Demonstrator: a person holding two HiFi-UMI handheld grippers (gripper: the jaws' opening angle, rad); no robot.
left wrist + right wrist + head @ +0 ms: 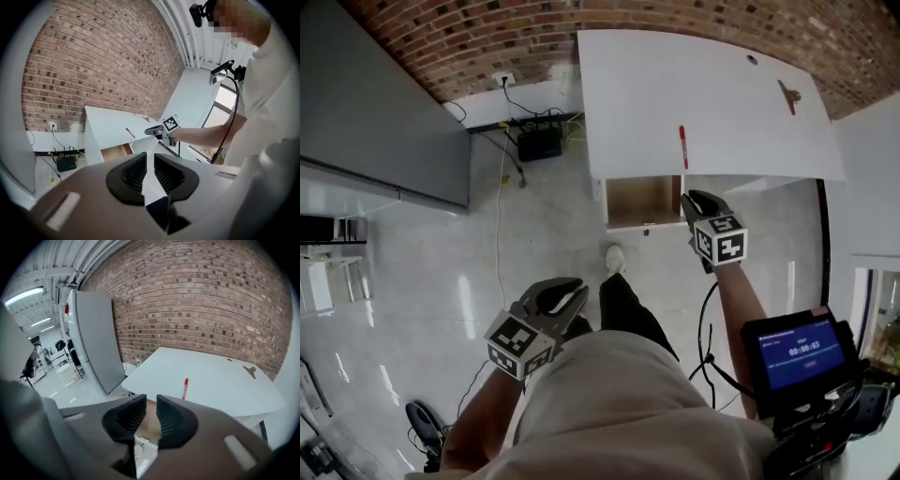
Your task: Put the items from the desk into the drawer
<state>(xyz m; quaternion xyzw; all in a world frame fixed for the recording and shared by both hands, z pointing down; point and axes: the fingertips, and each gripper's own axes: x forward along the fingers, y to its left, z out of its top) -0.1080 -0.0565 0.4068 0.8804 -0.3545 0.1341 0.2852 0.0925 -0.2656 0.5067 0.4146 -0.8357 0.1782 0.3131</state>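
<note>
A white desk [712, 94] stands ahead, against a brick wall. A red marker [682, 147] lies near its front edge, and a small brownish clip [788, 95] lies at the far right. Under the front edge a drawer [645, 202] is pulled out and shows its wooden inside. My right gripper [698, 202] hovers at the drawer's right front corner, jaws shut and empty. In its own view the right gripper [151, 404] points down at the drawer [149, 425], with the marker [185, 387] beyond. My left gripper [562, 292] hangs low by my leg, shut on nothing.
A grey cabinet [375, 103] stands at the left. On the floor under the wall socket are a black box [540, 142] and loose cables. A lit screen [797, 352] sits at my right side. My shoe [614, 258] is just before the drawer.
</note>
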